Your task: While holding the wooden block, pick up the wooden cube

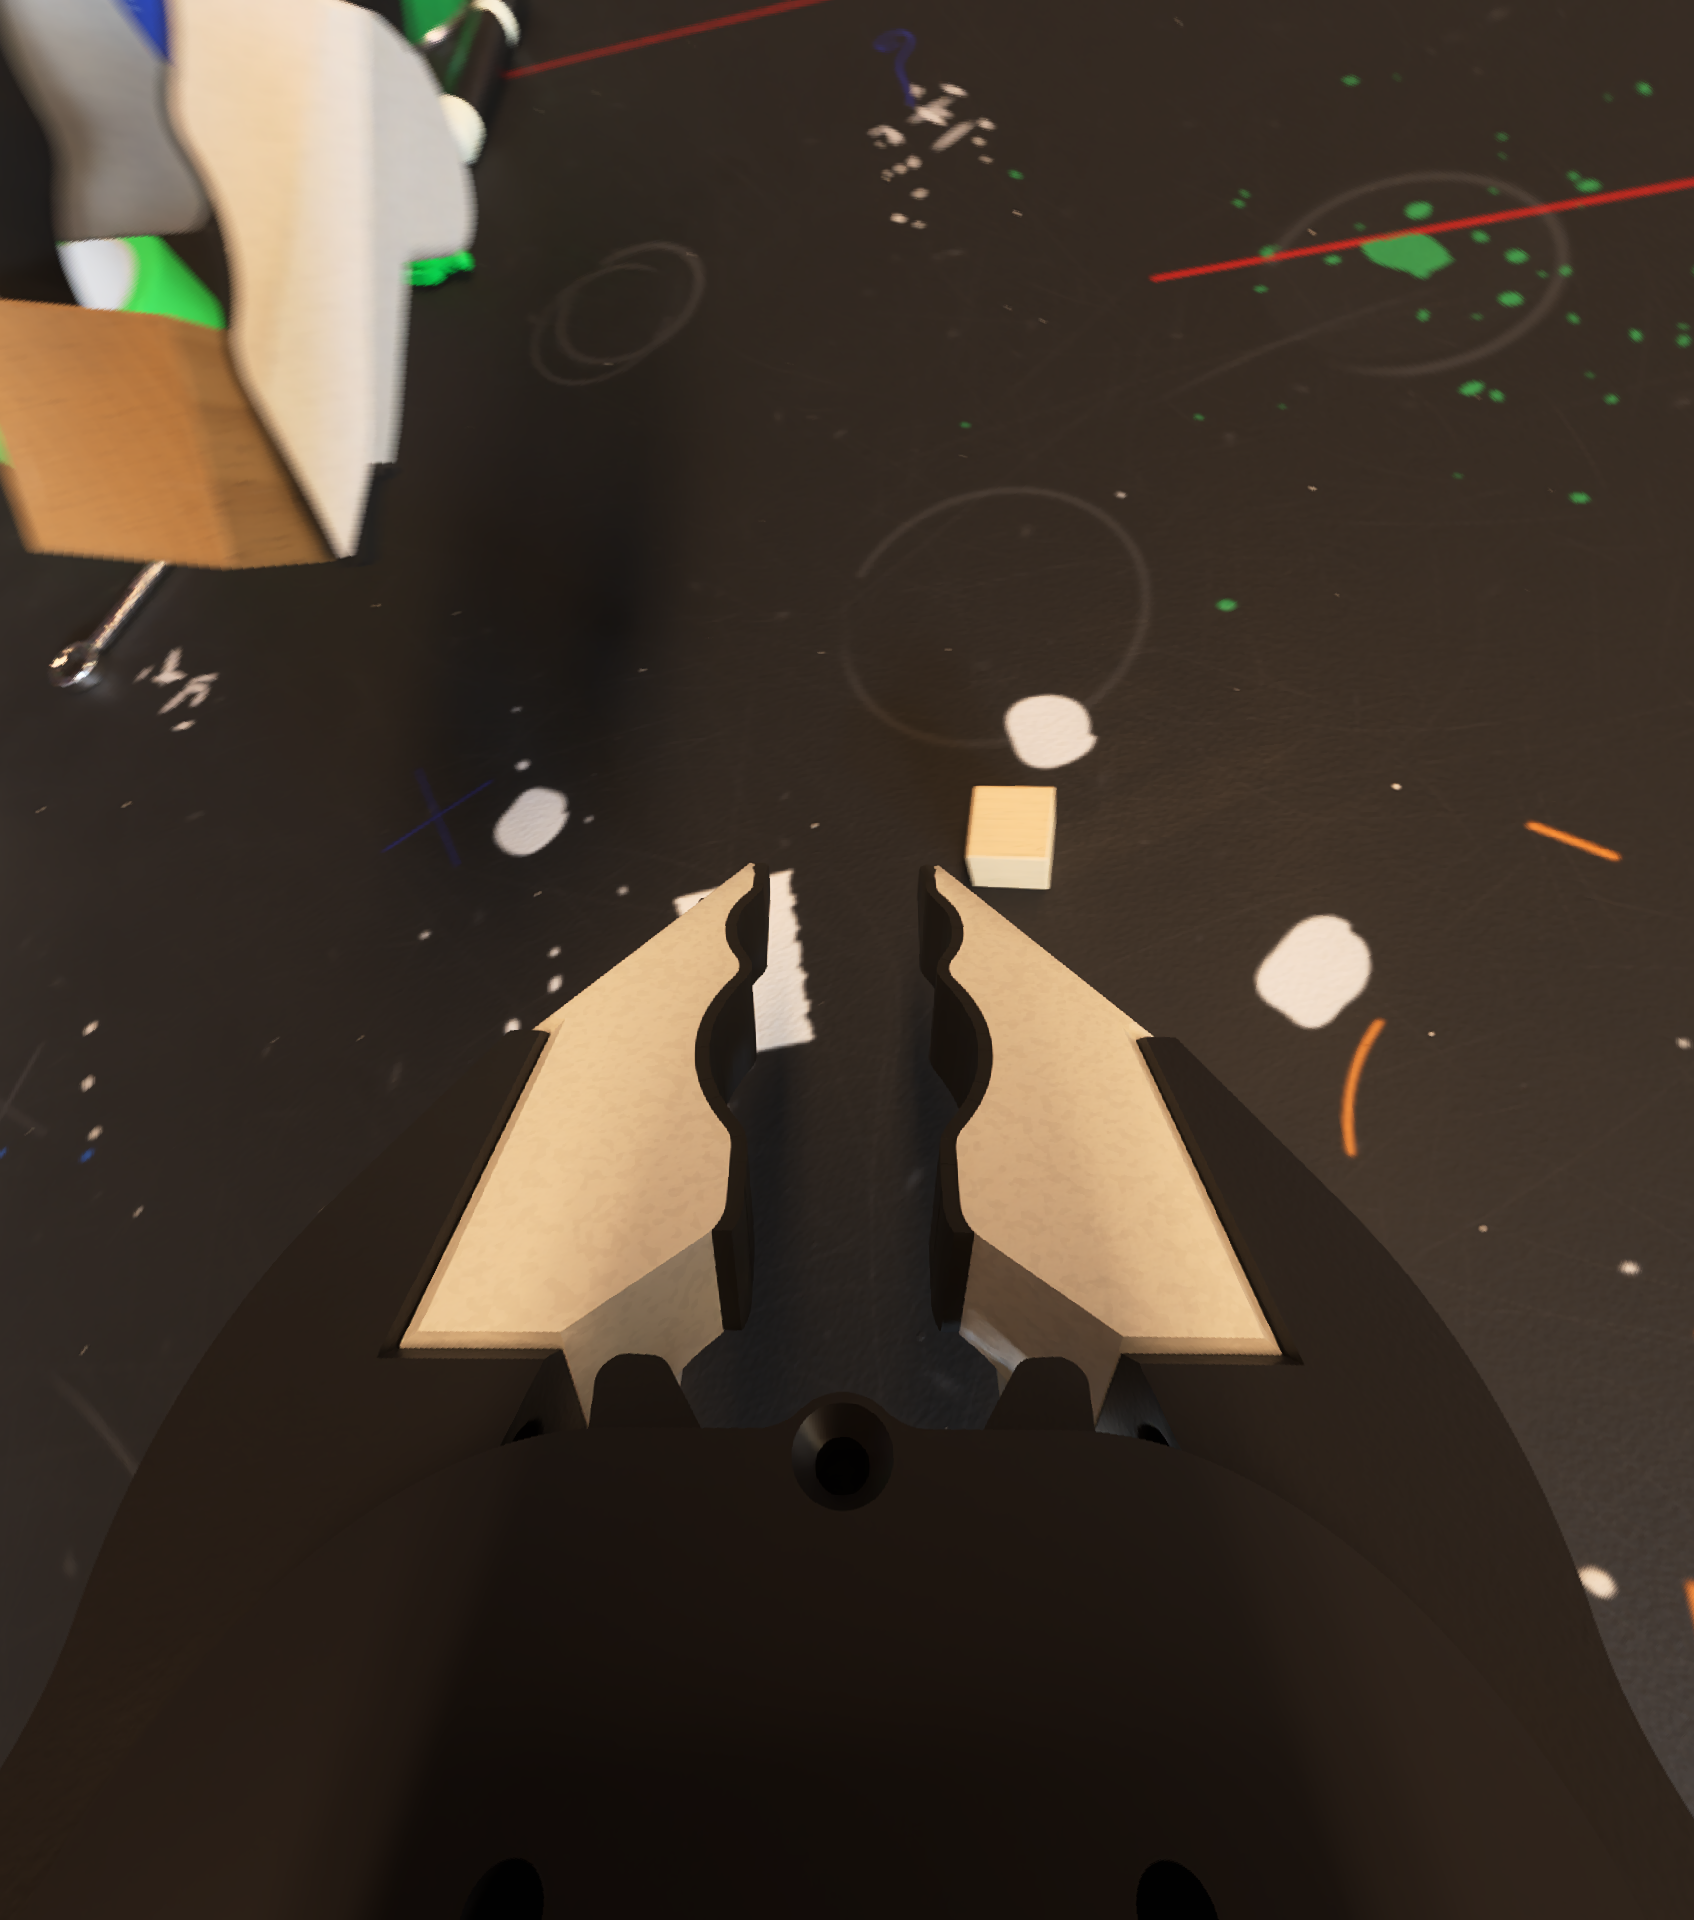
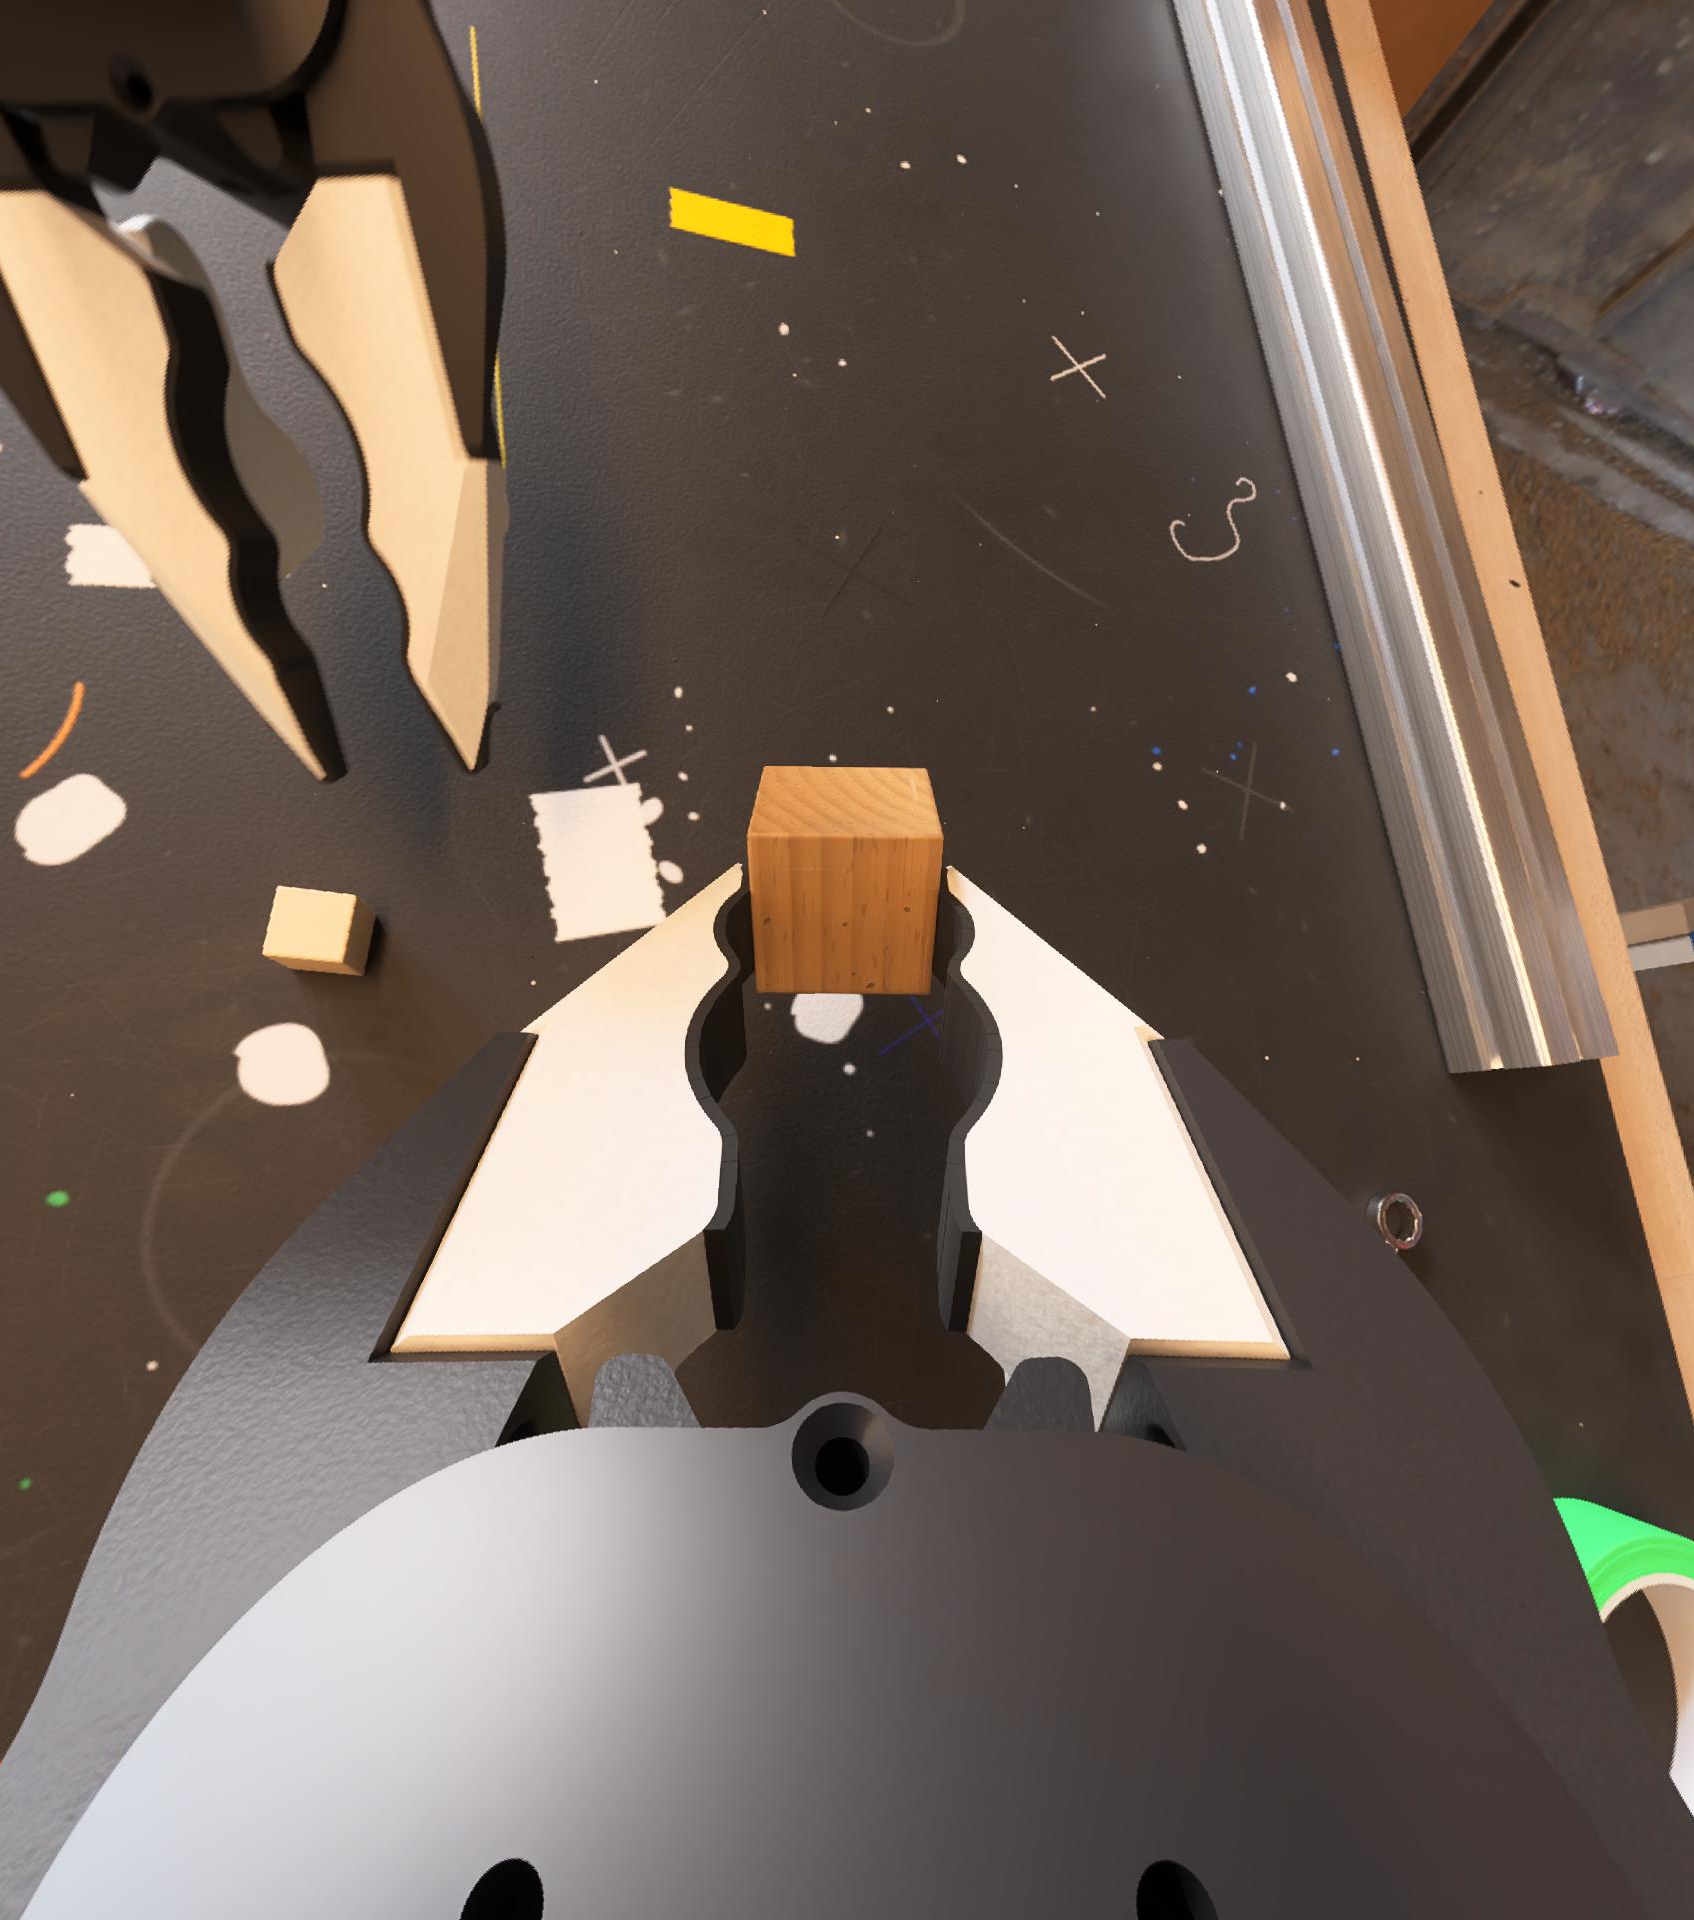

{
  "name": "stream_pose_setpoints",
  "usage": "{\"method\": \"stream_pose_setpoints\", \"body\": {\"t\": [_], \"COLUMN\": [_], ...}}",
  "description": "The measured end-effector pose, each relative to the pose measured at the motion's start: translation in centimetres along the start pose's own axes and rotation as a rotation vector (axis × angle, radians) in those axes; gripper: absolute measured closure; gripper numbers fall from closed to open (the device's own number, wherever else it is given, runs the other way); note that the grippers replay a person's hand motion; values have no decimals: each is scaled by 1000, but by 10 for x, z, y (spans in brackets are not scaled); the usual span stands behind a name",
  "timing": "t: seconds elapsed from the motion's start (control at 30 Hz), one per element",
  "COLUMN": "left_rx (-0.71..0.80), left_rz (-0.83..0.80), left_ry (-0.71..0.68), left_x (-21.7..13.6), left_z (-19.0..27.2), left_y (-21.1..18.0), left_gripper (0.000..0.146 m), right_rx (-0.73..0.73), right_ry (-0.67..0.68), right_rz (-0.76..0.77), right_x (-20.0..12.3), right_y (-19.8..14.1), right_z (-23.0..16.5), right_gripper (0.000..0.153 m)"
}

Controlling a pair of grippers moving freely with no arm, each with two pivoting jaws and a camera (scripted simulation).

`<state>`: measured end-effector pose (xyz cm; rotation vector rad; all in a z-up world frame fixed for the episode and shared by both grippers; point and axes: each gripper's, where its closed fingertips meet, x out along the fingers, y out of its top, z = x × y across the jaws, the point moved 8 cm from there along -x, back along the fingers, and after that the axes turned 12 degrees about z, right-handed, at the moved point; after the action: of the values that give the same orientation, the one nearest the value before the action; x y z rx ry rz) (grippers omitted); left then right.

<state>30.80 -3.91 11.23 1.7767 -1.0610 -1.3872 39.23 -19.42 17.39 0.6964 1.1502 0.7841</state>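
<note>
My right tongs (image 2: 843, 883) pinch the wooden block (image 2: 843, 883) at frame centre: done. My left tongs (image 1: 843, 883) hang spread; the wooden cube (image 1: 1011, 834), just right of the tips, remains ungrasped.

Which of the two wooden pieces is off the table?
The darker, larger wooden block, pinched between the right gripper's fingers. The small pale wooden cube lies on the table.

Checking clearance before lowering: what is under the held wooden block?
Below the wooden block, clamped in the right gripper, the right wrist view shows dark table with a white paint spot. The patch straight behind the block is hidden.
</note>
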Motion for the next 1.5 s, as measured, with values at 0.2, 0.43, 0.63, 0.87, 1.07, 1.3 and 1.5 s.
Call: {"method": "stream_pose_setpoints", "body": {"t": [0.2, 0.43, 0.63, 0.87, 1.07, 1.3, 1.5], "left_rx": [-7, -25, -26, -41, -48, -53, -44], "left_rz": [-29, -51, -54, -73, -84, -87, -90], "left_ry": [-87, -129, -153, -164, -168, -186, -186], "left_x": [23, 36, 41, 47, 52, 53, 53], "left_z": [13, 17, 21, 23, 24, 26, 26], "left_y": [1, -5, -8, -13, -16, -18, -18], "left_gripper": [112, 111, 110, 111, 114, 122, 123], "right_rx": [-41, -53, -56, -72, -79, -82, -87], "right_ry": [9, 7, 7, 19, 21, 25, 26], "right_rz": [-31, -48, -60, -84, -85, -89, -89], "right_x": [2, 4, 6, 12, 13, 14, 13], "right_y": [-3, -5, -8, -12, -12, -13, -13], "right_z": [-4, -4, -4, -6, -7, -7, -8], "right_gripper": [120, 120, 120, 120, 120, 120, 120]}}
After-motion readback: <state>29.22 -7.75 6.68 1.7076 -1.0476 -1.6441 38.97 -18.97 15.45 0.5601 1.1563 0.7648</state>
